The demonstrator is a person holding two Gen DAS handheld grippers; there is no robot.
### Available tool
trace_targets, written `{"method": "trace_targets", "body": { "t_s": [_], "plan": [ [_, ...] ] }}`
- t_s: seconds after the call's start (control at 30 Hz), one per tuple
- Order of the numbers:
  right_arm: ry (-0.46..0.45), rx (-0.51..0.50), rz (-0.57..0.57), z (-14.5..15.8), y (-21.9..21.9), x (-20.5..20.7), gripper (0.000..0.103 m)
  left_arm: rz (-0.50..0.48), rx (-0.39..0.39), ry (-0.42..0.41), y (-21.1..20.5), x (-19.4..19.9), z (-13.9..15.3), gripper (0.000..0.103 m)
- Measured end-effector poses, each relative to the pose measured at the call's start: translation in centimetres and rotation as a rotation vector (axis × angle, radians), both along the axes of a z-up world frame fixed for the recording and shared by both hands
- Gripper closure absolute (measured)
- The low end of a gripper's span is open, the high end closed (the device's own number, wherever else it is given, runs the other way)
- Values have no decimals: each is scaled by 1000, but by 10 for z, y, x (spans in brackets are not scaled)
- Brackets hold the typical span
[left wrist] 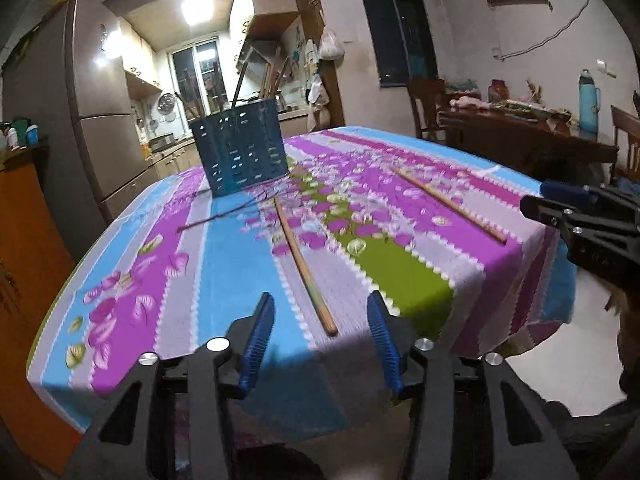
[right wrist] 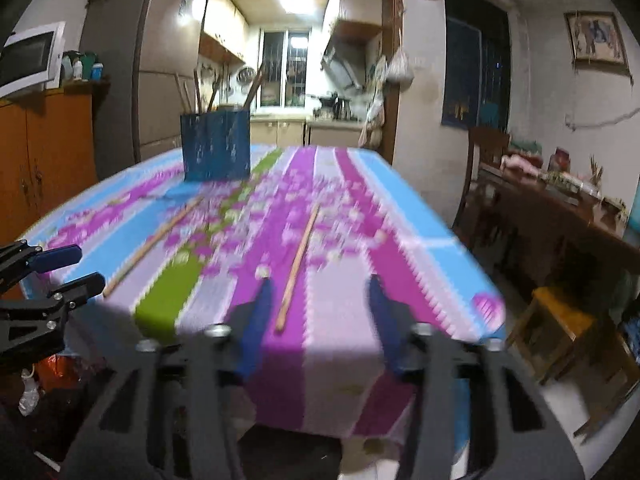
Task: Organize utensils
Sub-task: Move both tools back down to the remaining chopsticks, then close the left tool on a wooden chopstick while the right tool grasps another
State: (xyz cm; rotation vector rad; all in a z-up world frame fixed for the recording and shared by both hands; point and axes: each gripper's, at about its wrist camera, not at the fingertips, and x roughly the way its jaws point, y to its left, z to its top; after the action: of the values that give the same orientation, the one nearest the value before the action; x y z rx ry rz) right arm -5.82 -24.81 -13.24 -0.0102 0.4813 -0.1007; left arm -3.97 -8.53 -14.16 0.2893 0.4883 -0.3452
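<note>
Two wooden chopsticks lie apart on the flowered tablecloth. The left chopstick (left wrist: 304,268) (right wrist: 154,242) ends near the front edge, just ahead of my open, empty left gripper (left wrist: 320,316). The right chopstick (left wrist: 448,205) (right wrist: 298,270) ends just ahead of my open, empty right gripper (right wrist: 318,296), near its left finger (right wrist: 256,320). A blue perforated utensil holder (left wrist: 240,148) (right wrist: 216,146) stands at the table's far side with several sticks in it. A thin dark stick (left wrist: 228,214) lies before the holder. Each gripper shows in the other's view: the right (left wrist: 576,216), the left (right wrist: 60,272).
The table (left wrist: 248,364) (right wrist: 344,360) drops off at its front edge below both grippers. A fridge (left wrist: 100,92) and an orange cabinet (right wrist: 48,152) stand to the left. A dark wooden table (left wrist: 520,128) with chairs and a blue thermos (left wrist: 590,100) is to the right.
</note>
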Motion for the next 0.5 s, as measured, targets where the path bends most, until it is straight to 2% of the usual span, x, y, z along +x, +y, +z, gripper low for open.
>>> {"method": "trace_targets", "body": {
  "t_s": [0.07,0.23,0.5],
  "plan": [
    [7,18,-11,-9,0,-2,81,22,-3,17,2,3,-5,64],
    [27,49,-23,-21,1,0,83,59,-18,17,3,5,-10,75],
    [-1,63,25,-27,4,4,84,91,-27,-13,0,7,-12,75]
  ]
}}
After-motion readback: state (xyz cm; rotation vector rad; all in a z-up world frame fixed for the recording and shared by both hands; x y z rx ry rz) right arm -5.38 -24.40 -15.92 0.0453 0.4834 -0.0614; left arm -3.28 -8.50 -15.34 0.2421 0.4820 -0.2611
